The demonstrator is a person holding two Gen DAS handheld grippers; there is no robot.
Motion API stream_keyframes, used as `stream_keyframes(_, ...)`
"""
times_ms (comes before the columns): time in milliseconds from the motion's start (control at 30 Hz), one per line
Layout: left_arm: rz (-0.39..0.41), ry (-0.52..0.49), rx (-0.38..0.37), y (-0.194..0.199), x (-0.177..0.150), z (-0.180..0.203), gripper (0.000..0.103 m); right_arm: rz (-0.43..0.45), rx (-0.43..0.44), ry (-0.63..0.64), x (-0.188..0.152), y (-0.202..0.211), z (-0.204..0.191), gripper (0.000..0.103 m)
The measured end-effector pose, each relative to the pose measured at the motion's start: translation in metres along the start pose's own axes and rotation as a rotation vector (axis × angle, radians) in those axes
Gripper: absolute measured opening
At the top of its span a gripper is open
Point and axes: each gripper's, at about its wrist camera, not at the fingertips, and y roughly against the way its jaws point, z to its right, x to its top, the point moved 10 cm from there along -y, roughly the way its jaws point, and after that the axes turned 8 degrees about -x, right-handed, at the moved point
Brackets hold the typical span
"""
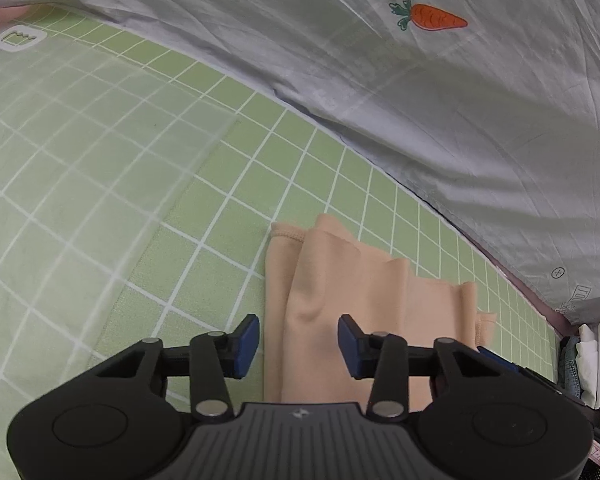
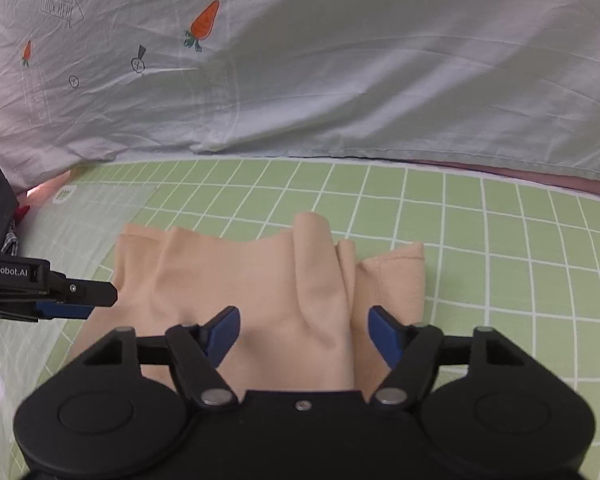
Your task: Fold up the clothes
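A rumpled peach knit garment (image 2: 260,280) lies on the green white-gridded bed sheet (image 1: 100,184), near the edge of the pale grey carrot-print duvet (image 2: 340,80); the left gripper (image 1: 298,346) hangs part-open over its ridged folds, pads clear of cloth; the right gripper (image 2: 304,336) stands wider apart above it, holding nothing.

A home bedroom is suggested: a green checked bed sheet (image 1: 100,184) is overlapped by a carrot-printed quilt (image 2: 340,60).
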Motion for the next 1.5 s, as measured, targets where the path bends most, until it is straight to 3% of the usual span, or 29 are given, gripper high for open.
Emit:
stream_keyframes(100, 0.005, -0.017, -0.001, -0.005, 0.004, 0.002, 0.023, -0.007, -0.009, -0.063, 0.005, -0.010, 0.005, 0.068)
stream_keyframes(167, 0.009, -0.029, -0.012, -0.008, 0.007, 0.004, 0.010, -0.012, 0.031, -0.129, 0.008, -0.015, 0.009, 0.050)
stream_keyframes(200, 0.009, -0.030, -0.018, -0.009, 0.007, 0.005, 0.007, -0.010, 0.060, -0.168, 0.010, -0.015, 0.011, 0.029)
stream_keyframes(300, 0.031, -0.056, -0.030, -0.003, 0.010, 0.013, 0.004, 0.013, 0.061, -0.188, 0.014, -0.007, 0.016, 0.011)
stream_keyframes(533, 0.164, -0.131, -0.128, 0.033, 0.028, 0.054, 0.004, 0.180, -0.024, -0.135, 0.037, 0.057, 0.025, 0.008)
stream_keyframes(633, 0.142, -0.147, -0.069, 0.011, 0.028, 0.046, 0.006, 0.183, -0.075, -0.106, 0.040, 0.051, 0.032, 0.009)
stream_keyframes(700, 0.076, -0.127, 0.040, -0.012, 0.020, 0.026, 0.008, 0.094, -0.142, -0.083, 0.029, 0.023, 0.036, 0.013)
stream_keyframes(767, 0.058, -0.093, 0.071, -0.012, 0.017, 0.013, 0.020, 0.014, -0.190, -0.081, 0.016, 0.004, 0.039, 0.016)
stream_keyframes(800, 0.072, -0.084, 0.068, -0.007, 0.017, 0.010, 0.025, 0.010, -0.205, -0.092, 0.013, 0.004, 0.040, 0.038)
stream_keyframes(833, 0.087, -0.074, 0.064, -0.001, 0.017, 0.007, 0.043, 0.031, -0.204, -0.099, 0.013, 0.009, 0.040, 0.077)
stream_keyframes(867, 0.089, -0.090, 0.080, 0.002, 0.017, 0.005, 0.070, 0.055, -0.200, -0.105, 0.013, 0.014, 0.040, 0.097)
stream_keyframes(933, 0.080, -0.137, 0.104, 0.006, 0.016, 0.004, 0.089, 0.079, -0.173, -0.113, 0.011, 0.020, 0.038, 0.103)
stream_keyframes(1033, 0.040, -0.214, 0.116, 0.001, 0.010, 0.007, 0.092, 0.028, -0.125, -0.109, 0.002, 0.013, 0.034, 0.103)
stream_keyframes(1300, -0.044, -0.222, 0.016, -0.027, -0.001, 0.016, 0.091, -0.049, -0.118, -0.101, -0.010, -0.009, 0.032, 0.103)
stream_keyframes(1333, -0.038, -0.218, -0.001, -0.028, -0.001, 0.018, 0.086, -0.055, -0.108, -0.098, -0.011, -0.011, 0.031, 0.103)
stream_keyframes(1433, -0.031, -0.209, -0.044, -0.031, -0.003, 0.024, 0.058, -0.078, -0.084, -0.086, -0.010, -0.014, 0.027, 0.103)
stream_keyframes(1467, -0.031, -0.206, -0.057, -0.032, -0.004, 0.026, 0.042, -0.084, -0.073, -0.091, -0.009, -0.015, 0.025, 0.103)
stream_keyframes(1500, -0.037, -0.207, -0.069, -0.033, -0.005, 0.028, 0.033, -0.076, -0.058, -0.106, -0.008, -0.014, 0.022, 0.093)
